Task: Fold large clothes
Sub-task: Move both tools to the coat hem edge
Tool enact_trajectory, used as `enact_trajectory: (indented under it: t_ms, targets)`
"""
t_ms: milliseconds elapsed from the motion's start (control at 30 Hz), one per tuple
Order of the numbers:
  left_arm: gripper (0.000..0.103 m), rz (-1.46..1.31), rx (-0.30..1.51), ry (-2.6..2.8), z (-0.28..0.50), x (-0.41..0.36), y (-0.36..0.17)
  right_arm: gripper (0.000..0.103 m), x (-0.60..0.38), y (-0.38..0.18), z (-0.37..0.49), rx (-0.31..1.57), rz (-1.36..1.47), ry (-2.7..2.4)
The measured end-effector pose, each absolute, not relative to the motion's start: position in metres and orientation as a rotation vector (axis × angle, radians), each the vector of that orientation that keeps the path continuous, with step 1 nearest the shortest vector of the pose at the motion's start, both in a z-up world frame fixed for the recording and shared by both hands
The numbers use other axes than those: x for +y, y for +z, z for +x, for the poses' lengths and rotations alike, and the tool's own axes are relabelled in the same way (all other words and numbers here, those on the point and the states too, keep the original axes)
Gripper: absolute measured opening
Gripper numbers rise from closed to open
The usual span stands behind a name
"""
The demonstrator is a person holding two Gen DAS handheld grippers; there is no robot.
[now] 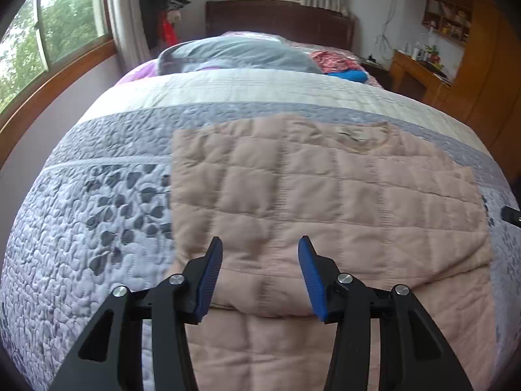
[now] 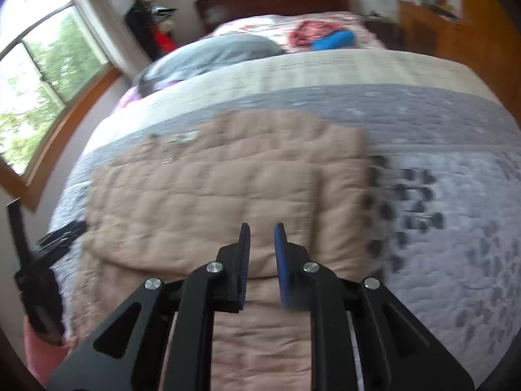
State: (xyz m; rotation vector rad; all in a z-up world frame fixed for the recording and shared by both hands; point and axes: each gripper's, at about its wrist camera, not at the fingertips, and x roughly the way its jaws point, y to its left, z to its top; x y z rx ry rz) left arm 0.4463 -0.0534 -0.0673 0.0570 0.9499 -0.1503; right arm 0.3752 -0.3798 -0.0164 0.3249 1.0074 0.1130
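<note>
Two wrist views show the same stage: the pale pink quilted padded garment (image 1: 325,195) lies spread on the grey-lilac quilted bedspread with dark leaf print (image 1: 97,228), partly folded into a rough rectangle, with a lower part running toward the cameras.

From the left wrist view, the left hand-held gripper (image 1: 260,273) hangs above the garment's near fold edge with its blue-padded jaws standing about half apart. Nothing lies between them and the pads touch no cloth, so it is released. The garment's collar sits at the far edge, toward the grey pillow (image 1: 237,55). At the right border a dark tip of the other tool just shows.

From the right wrist view, which is blurred, the right hand-held gripper (image 2: 262,260) is poised over the garment (image 2: 228,189) near its right side, the jaws parted only by a narrow gap. No cloth is visible in that gap, so it holds nothing. The left tool appears as a dark shape at the left border.

As a judgement, the step in hand is the approach for the next fold. The next move calls for both tools to descend to the near edge, pinch the thick layers at matching points and carry them over evenly.
</note>
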Motion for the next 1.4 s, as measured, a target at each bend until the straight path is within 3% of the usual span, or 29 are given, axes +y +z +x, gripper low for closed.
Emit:
enact_trajectory:
  t_ms: [200,433,600,800,1133,1300,1400]
  targets:
    - [0.048,0.119,0.979,-0.161,0.448,-0.089,-0.087,0.016,-0.311,-0.046,0.388,1.107,0.265,0.244]
    - [0.05,0.123,1.041,-0.186,0.458,-0.091,-0.122,0.013,-0.297,-0.098,0.407,1.214,0.228,0.216]
    - [0.048,0.137,1.048,-0.179,0.462,-0.096,-0.112,0.016,-0.298,-0.084,0.414,1.227,0.216,0.233]
    - [0.048,0.08,0.973,-0.216,0.5,-0.111,-0.068,0.021,-0.308,-0.04,0.455,1.103,0.26,0.215]
    - [0.051,0.135,1.118,-0.138,0.564,-0.128,-0.12,0.016,-0.339,-0.103,0.515,1.224,0.345,0.148]
    - [0.05,0.068,1.077,-0.166,0.538,-0.108,-0.089,0.022,-0.344,-0.069,0.482,1.147,0.351,0.209]
    - [0.051,0.054,1.023,-0.216,0.492,-0.078,-0.061,0.034,-0.358,-0.041,0.435,1.079,0.328,0.249]
